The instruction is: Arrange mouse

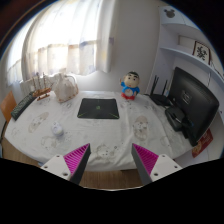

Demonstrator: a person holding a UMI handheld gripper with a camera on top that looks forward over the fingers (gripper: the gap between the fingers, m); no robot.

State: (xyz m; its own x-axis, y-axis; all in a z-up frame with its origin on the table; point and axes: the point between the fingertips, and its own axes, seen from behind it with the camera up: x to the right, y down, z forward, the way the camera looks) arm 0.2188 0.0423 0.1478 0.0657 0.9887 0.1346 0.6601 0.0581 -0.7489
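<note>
The gripper [111, 160] hangs wide open and holds nothing above the near edge of the white table [140, 130], while the small white mouse [56, 130] lies to the far left, nearer than the black mouse mat [99, 107].

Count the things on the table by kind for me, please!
Mouse: 1
Mouse mat: 1
Toy figure: 1
Monitor: 1
Pale jug: 1
Total: 5
The tool is open, holding nothing.
</note>
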